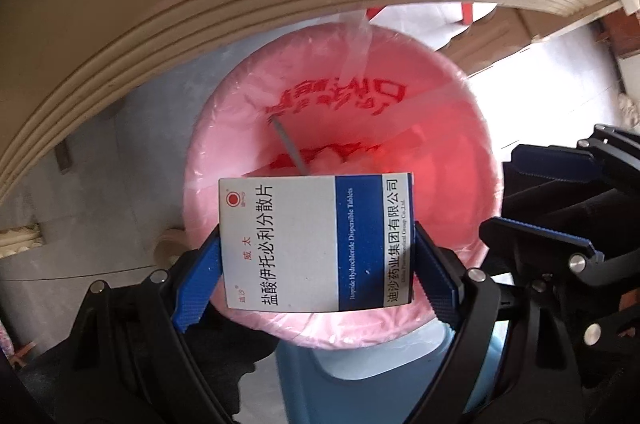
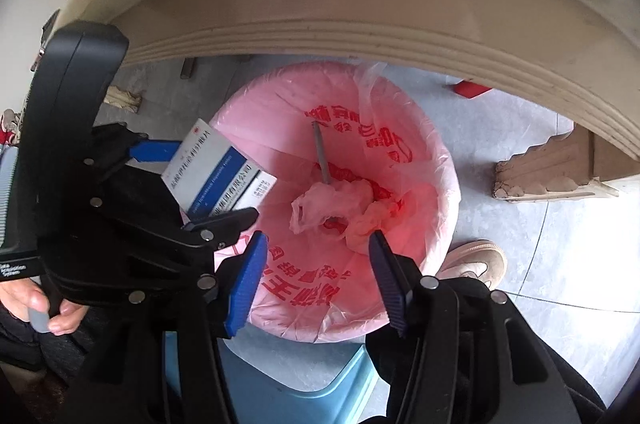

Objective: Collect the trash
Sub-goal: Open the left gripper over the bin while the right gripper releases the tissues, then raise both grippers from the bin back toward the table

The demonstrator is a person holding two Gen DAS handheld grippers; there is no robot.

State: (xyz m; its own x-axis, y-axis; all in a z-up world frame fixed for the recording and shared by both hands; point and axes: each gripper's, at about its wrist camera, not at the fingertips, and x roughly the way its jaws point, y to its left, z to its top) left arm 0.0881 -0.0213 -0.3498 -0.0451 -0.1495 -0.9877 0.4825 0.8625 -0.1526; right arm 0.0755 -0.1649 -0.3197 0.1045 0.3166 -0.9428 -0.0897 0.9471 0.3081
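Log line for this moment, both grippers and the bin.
left gripper: shut on medicine box, above bin | right gripper: open, empty, over bin | pink-lined bin: crumpled bags, grey stick inside

One medicine box, one pink-lined bin, one grey stick inside it, one blue stool, one shoe, two claws: left claw, right claw.

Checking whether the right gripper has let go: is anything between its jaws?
No: in the right wrist view the right gripper stands open, with only the pink-lined bin seen below through the gap.
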